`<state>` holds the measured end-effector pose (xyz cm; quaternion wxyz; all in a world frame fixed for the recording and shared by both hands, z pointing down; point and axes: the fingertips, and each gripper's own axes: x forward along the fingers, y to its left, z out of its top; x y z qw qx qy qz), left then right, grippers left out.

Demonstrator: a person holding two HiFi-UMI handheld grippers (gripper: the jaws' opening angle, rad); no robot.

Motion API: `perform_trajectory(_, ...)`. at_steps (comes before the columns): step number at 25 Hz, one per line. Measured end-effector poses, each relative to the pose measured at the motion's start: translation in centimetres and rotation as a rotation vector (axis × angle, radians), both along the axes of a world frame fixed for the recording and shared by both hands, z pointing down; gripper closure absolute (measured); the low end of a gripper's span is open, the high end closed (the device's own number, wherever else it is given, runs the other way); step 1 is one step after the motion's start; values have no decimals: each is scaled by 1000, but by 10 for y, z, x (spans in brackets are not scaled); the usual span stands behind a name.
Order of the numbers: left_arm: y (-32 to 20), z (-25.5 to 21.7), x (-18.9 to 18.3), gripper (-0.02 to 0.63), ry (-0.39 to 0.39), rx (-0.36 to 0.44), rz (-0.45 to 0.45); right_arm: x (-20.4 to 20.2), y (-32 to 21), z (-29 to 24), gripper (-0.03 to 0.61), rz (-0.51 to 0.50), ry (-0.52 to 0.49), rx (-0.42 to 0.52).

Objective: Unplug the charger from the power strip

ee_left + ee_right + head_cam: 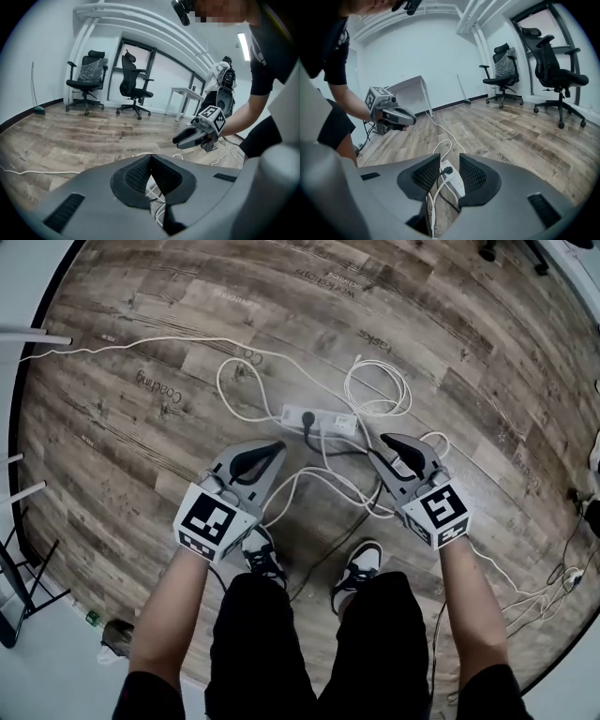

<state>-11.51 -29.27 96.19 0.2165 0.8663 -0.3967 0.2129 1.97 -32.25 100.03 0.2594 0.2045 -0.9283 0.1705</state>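
On the wooden floor lies a white power strip [330, 418] with a black charger plug [307, 419] seated in it. A dark cord runs from the plug toward my feet. My left gripper [278, 444] hovers just left of and nearer than the strip, and in its own view the jaws [150, 158] meet at the tips with nothing between them. My right gripper [384, 440] hangs to the strip's right. Its jaws [450, 160] stand apart, framing the strip [457, 182] and the plug [448, 170] on the floor beyond, touching neither.
Loose white cables [377, 388] loop around and behind the strip. The person's shoes [361, 563] stand just below it. Office chairs [86, 75] and a white table [186, 93] stand by the far wall. More cables [548, 592] lie at the right.
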Motion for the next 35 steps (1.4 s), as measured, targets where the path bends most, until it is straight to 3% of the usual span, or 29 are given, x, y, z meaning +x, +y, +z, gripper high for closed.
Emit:
perform_trajectory(9,-17,146,21,594,3,-71,97,-18,1,138,391,-186,130,-22)
perform_trajectory(16,-28,218,25,594,9,-136,112,-40,-8,202,380,-294,230,-20)
perform_trajectory(23,-35,251,36,594,-45,-156,155,-52,-10,230,385,-421,304,3)
perform_trajectory(28,-36,254,35,594,28,-182,107,-55,-12,235,446,-495,343,30)
perform_trajectory(31,-39,252,34,594,76,-231,94,-57,-11,236,467,-561,366,95)
perform_trajectory(35,-39,253,35,594,85,-234,85,-57,-9,236,472,-558,375,162)
